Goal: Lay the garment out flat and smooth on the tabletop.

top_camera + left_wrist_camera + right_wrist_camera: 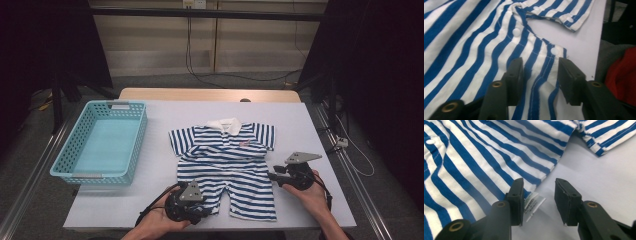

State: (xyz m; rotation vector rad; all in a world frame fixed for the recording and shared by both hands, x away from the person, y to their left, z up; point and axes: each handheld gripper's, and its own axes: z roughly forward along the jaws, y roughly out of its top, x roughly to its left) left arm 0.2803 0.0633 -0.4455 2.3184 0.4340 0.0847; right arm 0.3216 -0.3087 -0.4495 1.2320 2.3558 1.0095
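striped romper (227, 162) flat mid-table, teal basket (75, 165) at 9 o'clock; left gripper (202, 212) part open over leg hem, right gripper (274, 176) part open by side tag, neither gripping

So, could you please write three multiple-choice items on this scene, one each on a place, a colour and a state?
1. The basket stands where, in the high view, relative to the romper?
A left
B right
C on top

2. The romper's stripes are white and
A red
B blue
C green

3. The left tongs are
A shut on the basket
B lying in the basket
C open over a romper leg

Answers: 1 A, it sits left on the table. 2 B, blue bands show throughout. 3 C, a gap separates jaws and cloth.
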